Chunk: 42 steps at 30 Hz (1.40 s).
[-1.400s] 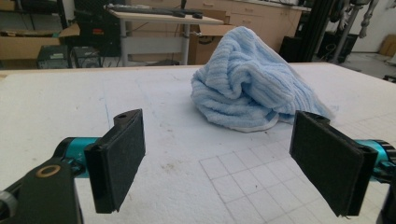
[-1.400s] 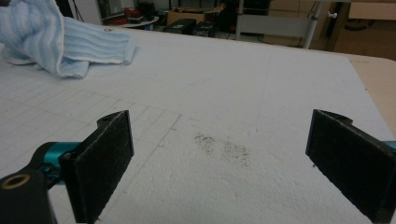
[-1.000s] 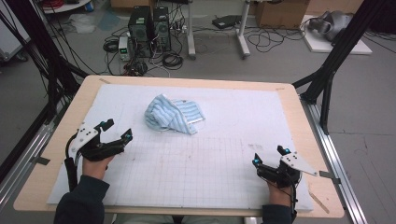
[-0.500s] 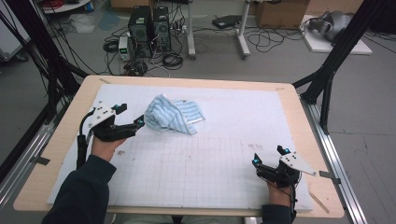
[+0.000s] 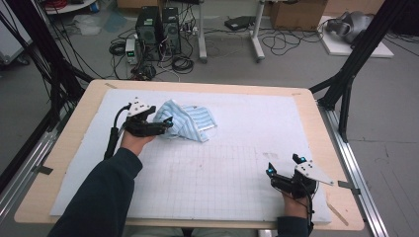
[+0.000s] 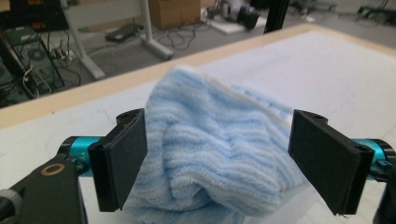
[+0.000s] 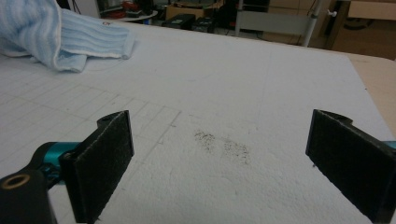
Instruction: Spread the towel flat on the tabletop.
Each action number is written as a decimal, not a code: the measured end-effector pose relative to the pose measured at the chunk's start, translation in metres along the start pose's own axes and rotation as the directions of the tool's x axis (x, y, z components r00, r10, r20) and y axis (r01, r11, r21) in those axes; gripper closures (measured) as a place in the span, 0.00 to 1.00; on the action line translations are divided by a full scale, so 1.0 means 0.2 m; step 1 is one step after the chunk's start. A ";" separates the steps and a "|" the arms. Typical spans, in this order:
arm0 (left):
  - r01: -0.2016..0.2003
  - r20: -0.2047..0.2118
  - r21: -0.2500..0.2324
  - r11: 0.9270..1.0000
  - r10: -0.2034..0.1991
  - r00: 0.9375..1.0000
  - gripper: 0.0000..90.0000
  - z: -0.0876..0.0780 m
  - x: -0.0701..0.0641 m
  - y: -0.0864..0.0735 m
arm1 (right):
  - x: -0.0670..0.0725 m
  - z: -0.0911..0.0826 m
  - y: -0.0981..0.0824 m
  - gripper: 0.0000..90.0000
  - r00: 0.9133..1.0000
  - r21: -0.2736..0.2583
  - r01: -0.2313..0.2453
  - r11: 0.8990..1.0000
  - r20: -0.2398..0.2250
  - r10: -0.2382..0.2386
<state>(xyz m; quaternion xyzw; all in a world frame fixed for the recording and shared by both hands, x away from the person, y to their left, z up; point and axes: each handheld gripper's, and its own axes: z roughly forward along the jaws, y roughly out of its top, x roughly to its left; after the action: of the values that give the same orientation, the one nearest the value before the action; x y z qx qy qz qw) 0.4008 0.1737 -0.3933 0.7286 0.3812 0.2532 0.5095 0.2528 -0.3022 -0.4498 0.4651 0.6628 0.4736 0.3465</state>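
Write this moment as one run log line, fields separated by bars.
left tongs: open around crumpled light-blue striped terry towel | right tongs: open, idle above white gridded mat

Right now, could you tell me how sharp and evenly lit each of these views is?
High view: soft, even lighting, faint shadows, towel slightly blurred. Left gripper view: towel between the open jaws fairly sharp, background floor blurred. Right gripper view: jaws slightly soft, dark smudge on the mat clear, no glare.
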 end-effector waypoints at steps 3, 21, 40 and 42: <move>-0.007 -0.041 0.056 0.998 0.010 0.999 0.22 0.06 0.00 -0.03 | 0.00 0.00 0.00 0.07 1.000 0.001 0.004 1.000 -0.001 -0.004; -0.101 -0.048 0.176 0.979 0.111 0.993 0.81 0.16 -0.06 -0.09 | 0.00 0.00 0.00 0.07 1.000 -0.002 0.002 1.000 -0.003 -0.002; -0.161 0.171 0.004 0.987 0.158 0.973 0.84 -0.24 -0.22 -0.05 | 0.00 0.00 0.00 0.07 1.000 0.004 -0.004 1.000 0.001 0.004; -0.169 0.182 0.020 0.985 0.162 0.970 0.84 -0.28 -0.22 -0.06 | 0.00 0.00 0.00 0.07 1.000 0.004 -0.001 1.000 0.002 0.001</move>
<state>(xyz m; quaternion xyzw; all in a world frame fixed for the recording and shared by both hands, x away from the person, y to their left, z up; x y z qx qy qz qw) 0.3295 0.1703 -0.3849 0.7866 0.2759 0.2212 0.5062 0.2527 -0.3018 -0.4498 0.4665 0.6633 0.4720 0.3460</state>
